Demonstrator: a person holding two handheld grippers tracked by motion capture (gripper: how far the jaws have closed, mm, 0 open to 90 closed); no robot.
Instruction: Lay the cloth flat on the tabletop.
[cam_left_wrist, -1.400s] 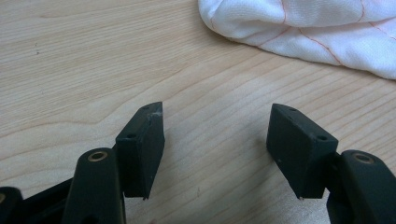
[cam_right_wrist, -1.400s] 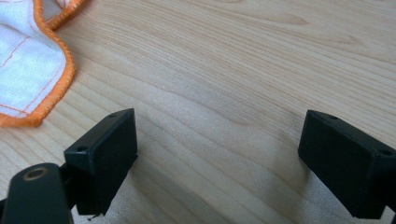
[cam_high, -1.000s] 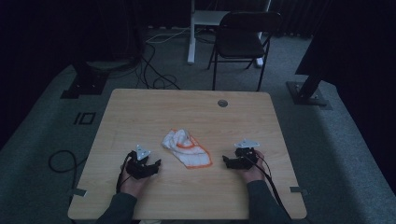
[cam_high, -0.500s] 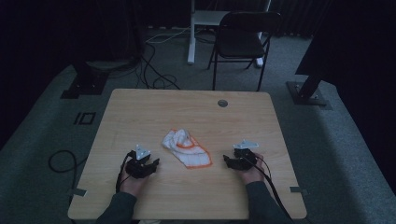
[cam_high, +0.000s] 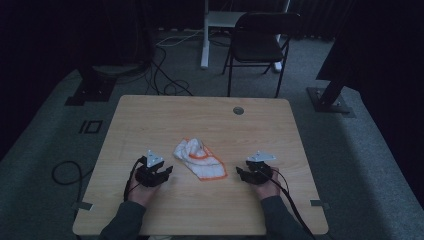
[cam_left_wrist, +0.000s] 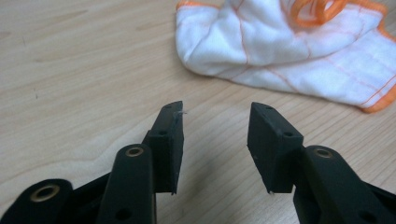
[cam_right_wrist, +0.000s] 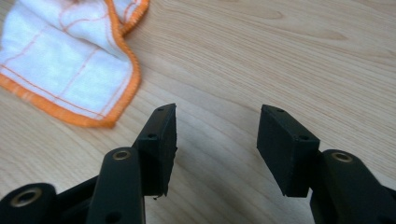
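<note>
Crumpled white cloth with orange-stitched edges (cam_high: 199, 158) lies mid-table on the pale wooden tabletop (cam_high: 210, 120), bare wood all round. Left gripper (cam_left_wrist: 215, 122) and right gripper (cam_right_wrist: 217, 126) flank it, jaws apart on nothing, having just been closing.

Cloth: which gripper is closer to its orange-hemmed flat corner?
The right gripper. The cloth lies flat toward it, hemmed corner just ahead of its open jaws; the left gripper faces the bunched end.

Cloth (cam_high: 199, 158) is lying near the table's (cam_high: 150, 115) middle, between left gripper (cam_high: 167, 171) and right gripper (cam_high: 239, 172). Chair (cam_high: 260, 45) is standing beyond the far edge.
</note>
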